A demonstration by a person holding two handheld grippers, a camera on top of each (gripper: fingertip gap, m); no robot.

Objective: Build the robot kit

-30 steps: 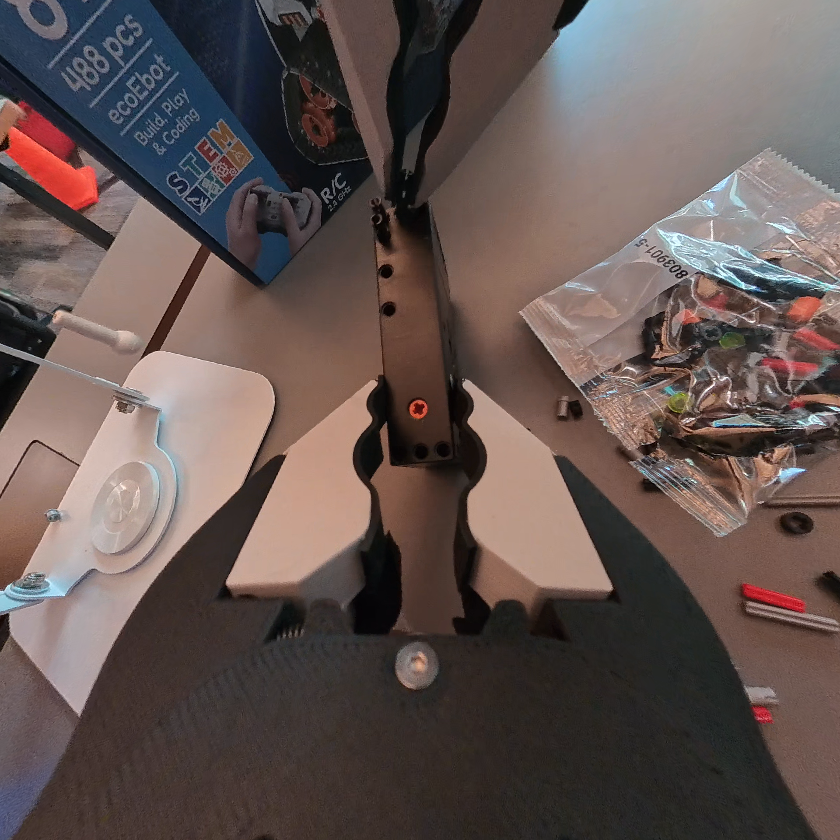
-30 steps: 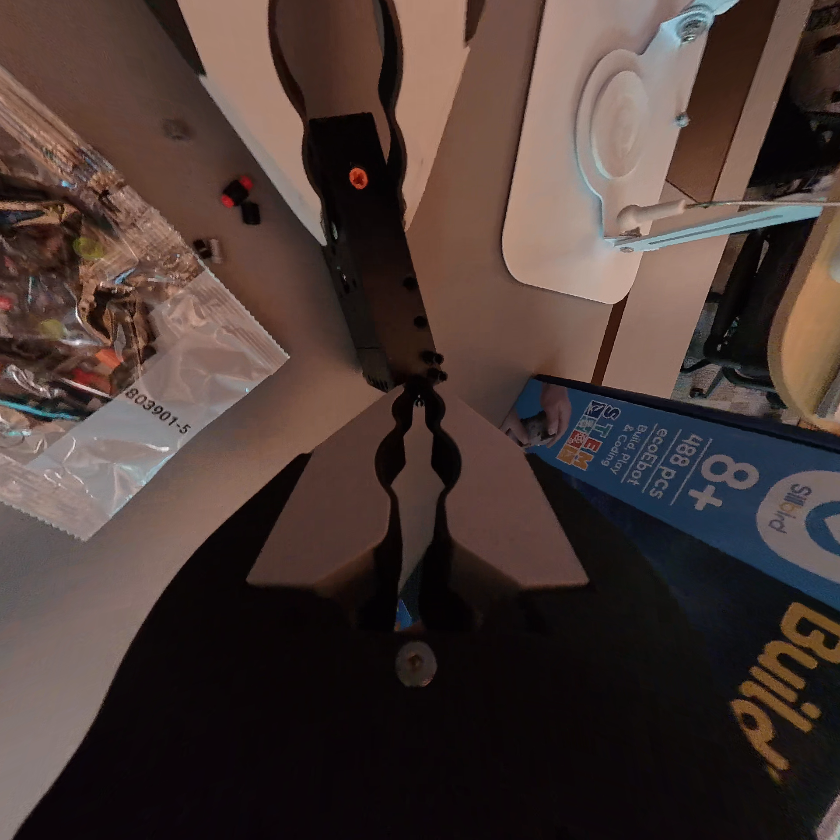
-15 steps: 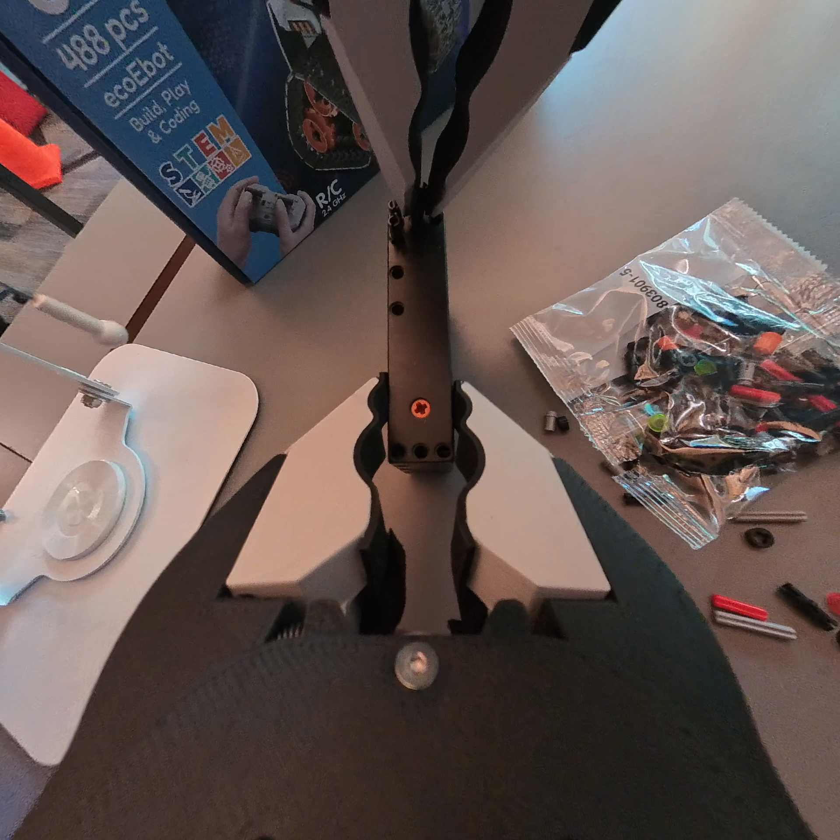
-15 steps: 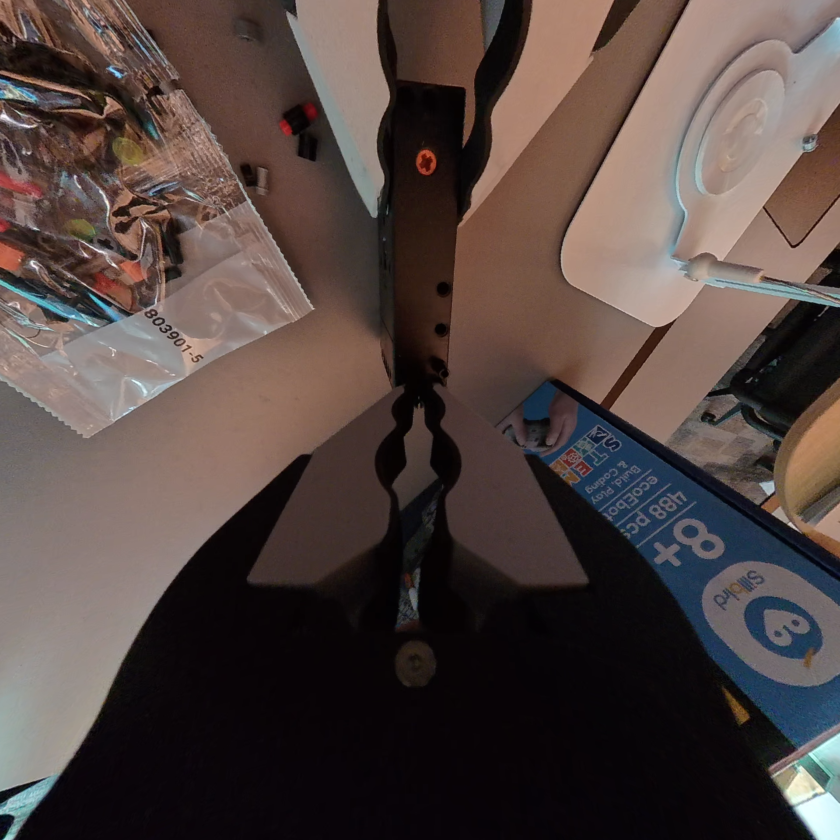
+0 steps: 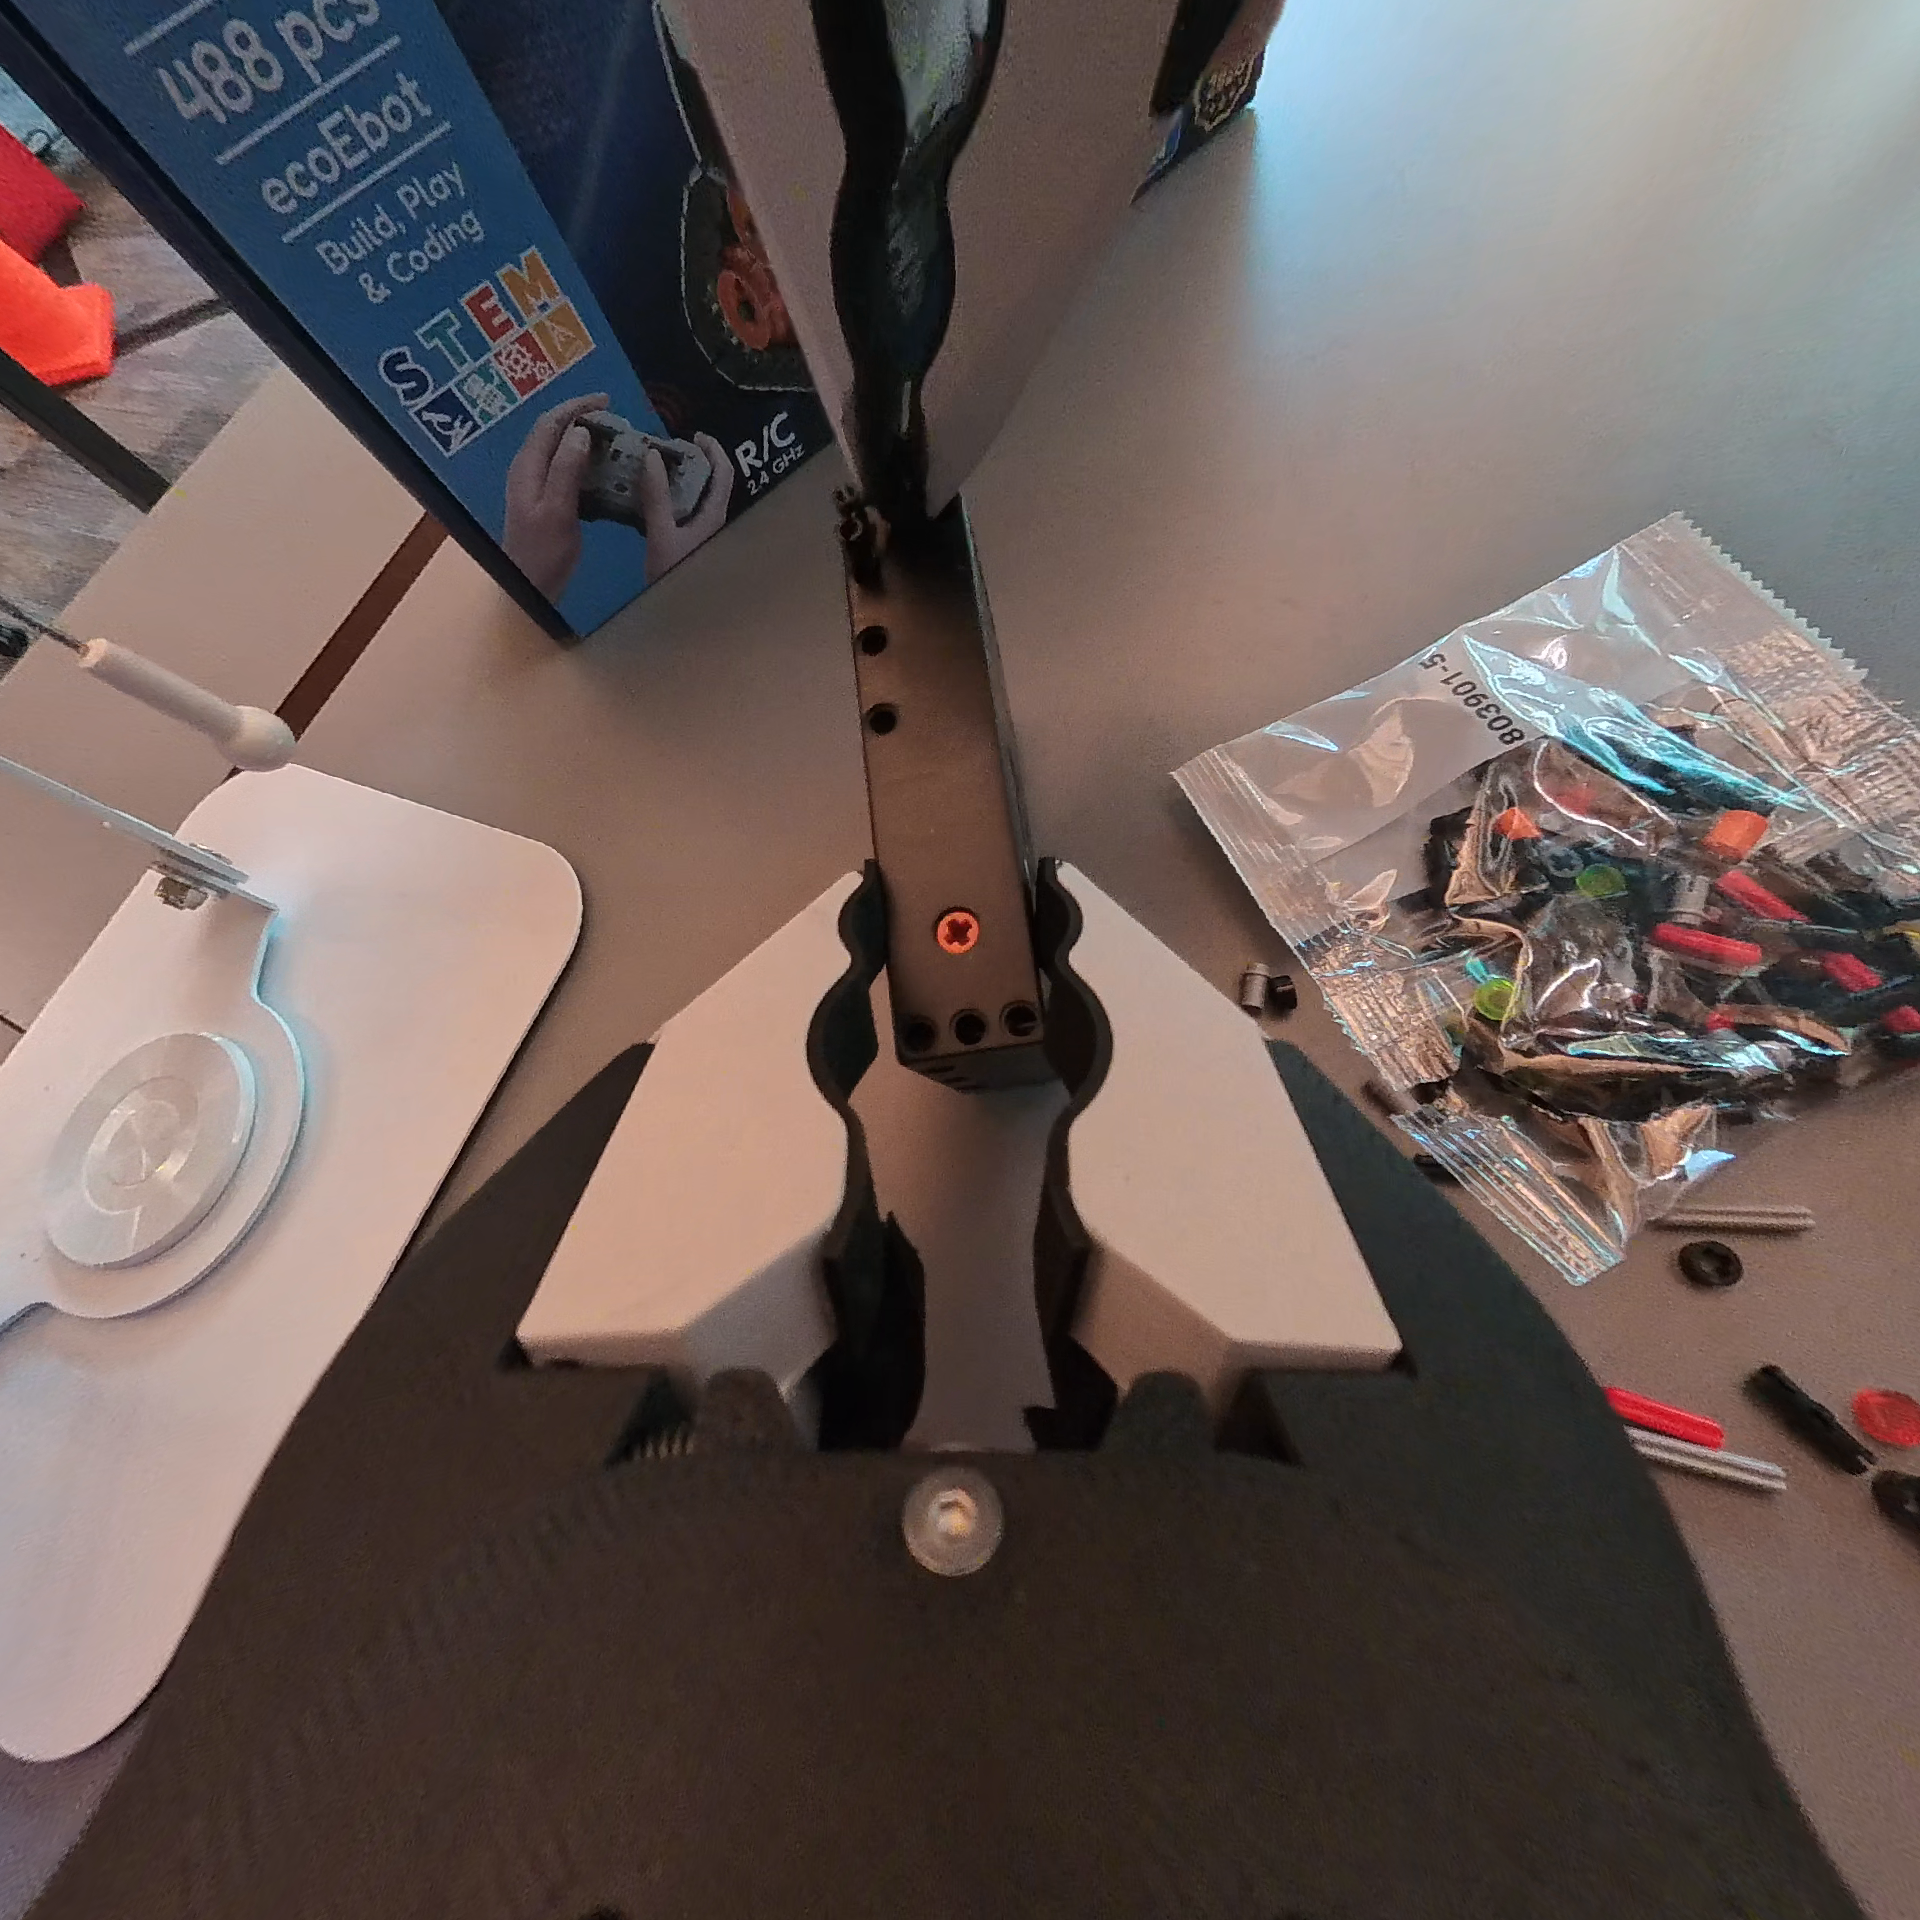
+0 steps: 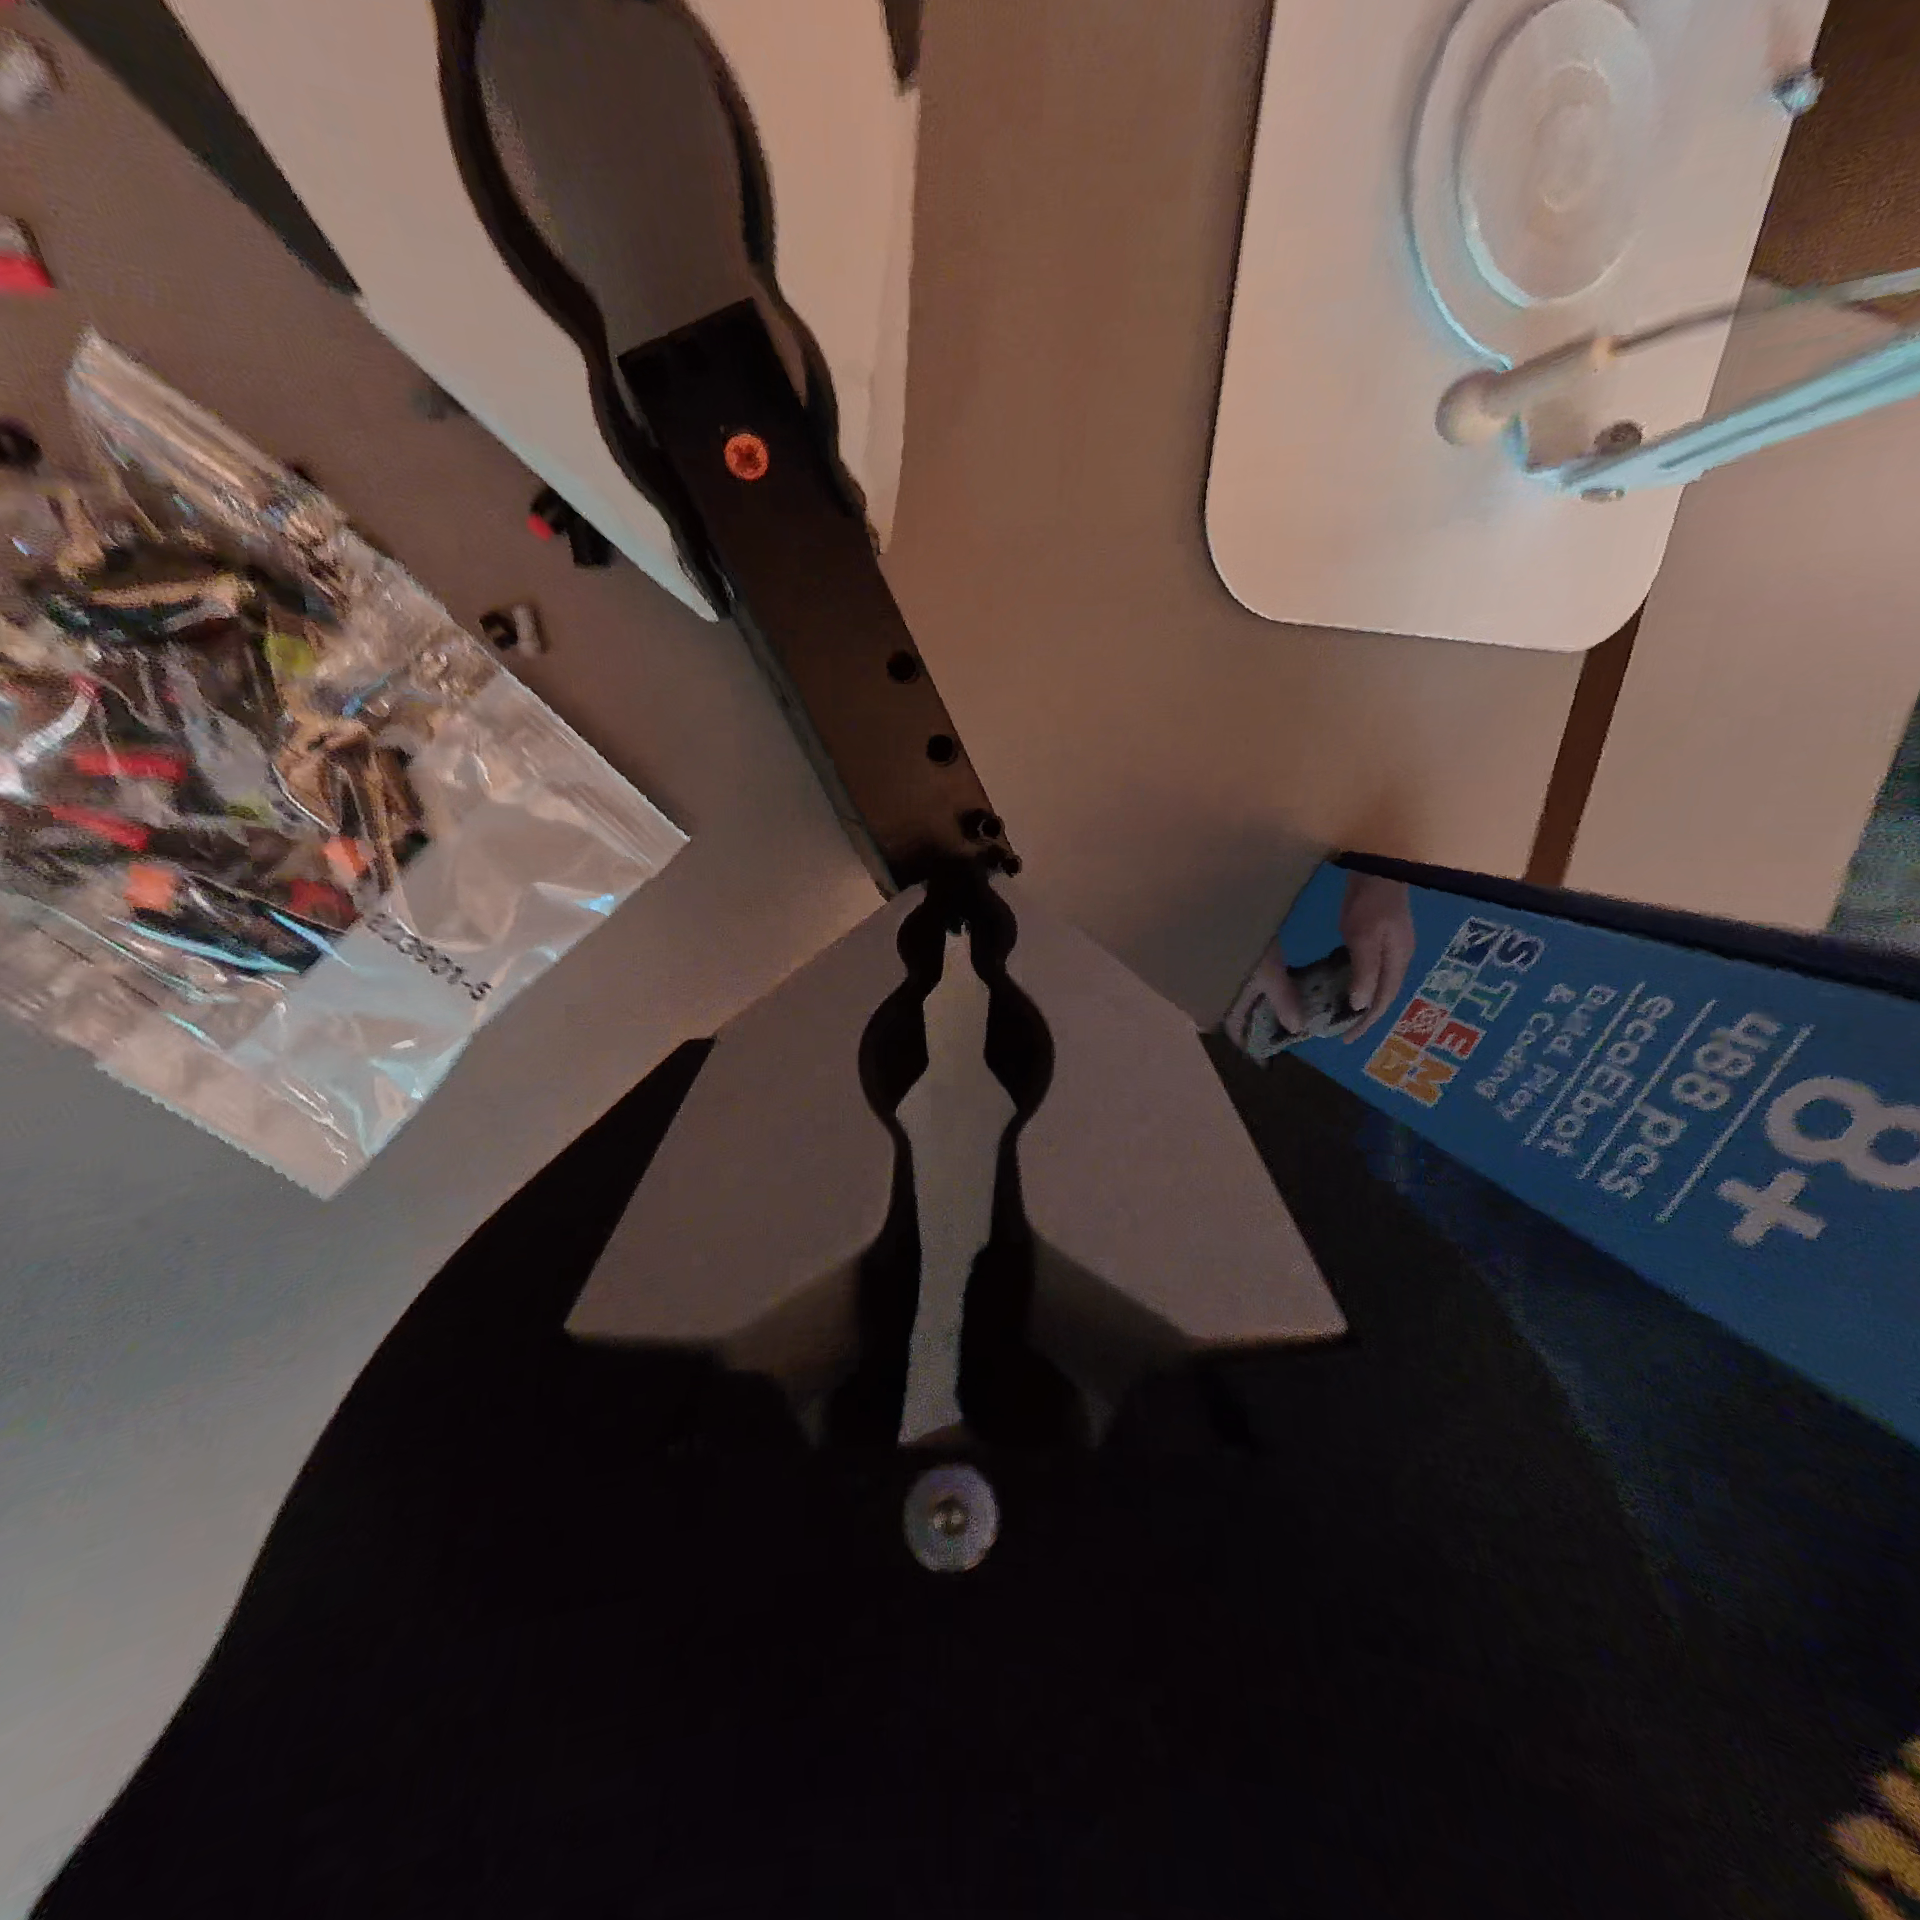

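Pinching the near end of a long black block [image 5: 951, 883], the left gripper [image 5: 956, 997] is holding it level while the right gripper [image 6: 961, 909] is nipping a small pin at its far end.

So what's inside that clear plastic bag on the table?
The clear plastic bag holds a jumble of small building pieces: black parts, red pins, orange bits and yellow-green round studs. Pieces lower in the pile are hidden by crinkled, glaring plastic. A few loose pieces lie outside on the table.
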